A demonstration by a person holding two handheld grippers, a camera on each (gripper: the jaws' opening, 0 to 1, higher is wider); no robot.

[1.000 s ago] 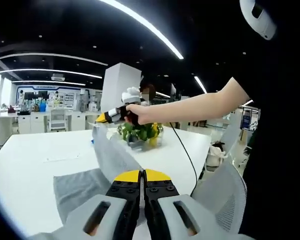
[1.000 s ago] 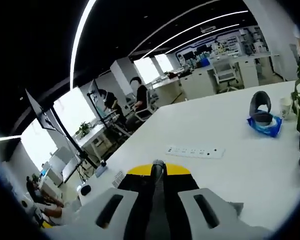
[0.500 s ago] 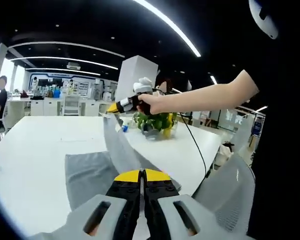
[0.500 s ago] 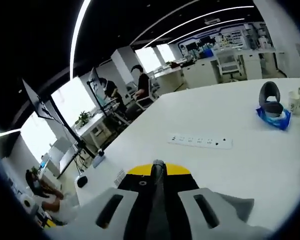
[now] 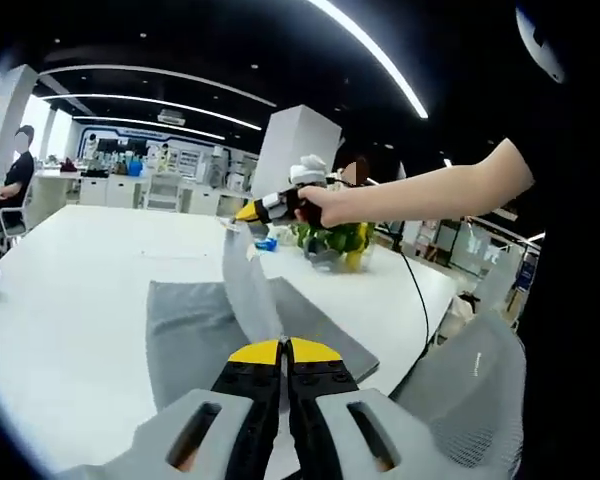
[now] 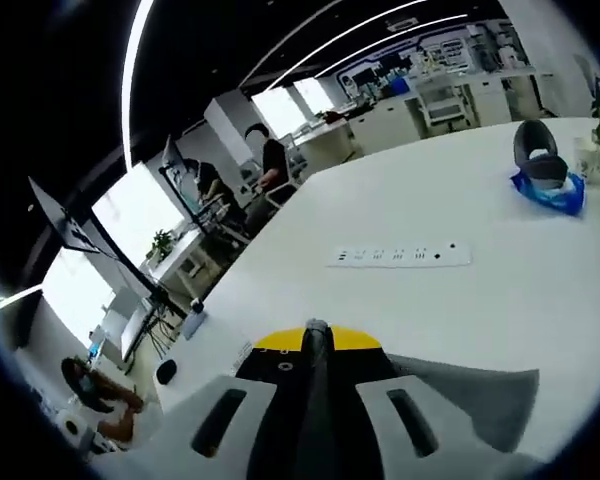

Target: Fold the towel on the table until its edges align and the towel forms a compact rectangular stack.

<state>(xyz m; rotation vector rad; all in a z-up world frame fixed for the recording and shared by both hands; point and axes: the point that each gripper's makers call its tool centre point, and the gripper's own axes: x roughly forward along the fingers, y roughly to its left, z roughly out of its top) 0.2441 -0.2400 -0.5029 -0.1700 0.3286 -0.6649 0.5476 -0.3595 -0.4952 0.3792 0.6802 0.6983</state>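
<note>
A grey towel (image 5: 195,320) lies spread on the white table (image 5: 70,290). One edge of it rises as a taut strip (image 5: 248,290) from my left gripper (image 5: 283,352) up to my right gripper (image 5: 242,213), which a hand holds above the table. My left gripper's jaws are shut on the near end of that strip. In the right gripper view my right gripper (image 6: 315,338) is shut on the grey towel, and a flap of the towel (image 6: 480,395) spreads out at lower right.
A potted plant (image 5: 330,240) stands on the table behind the right gripper. A white power strip (image 6: 400,257) and a dark object on a blue wrapper (image 6: 543,180) lie farther out. A mesh chair (image 5: 470,395) is at the table's right edge. People sit at desks (image 6: 270,165) beyond.
Both cameras have shifted. More of the towel now lies flat on the table, and the raised strip between the two grippers looks narrower and tauter. Both grippers stay shut.
</note>
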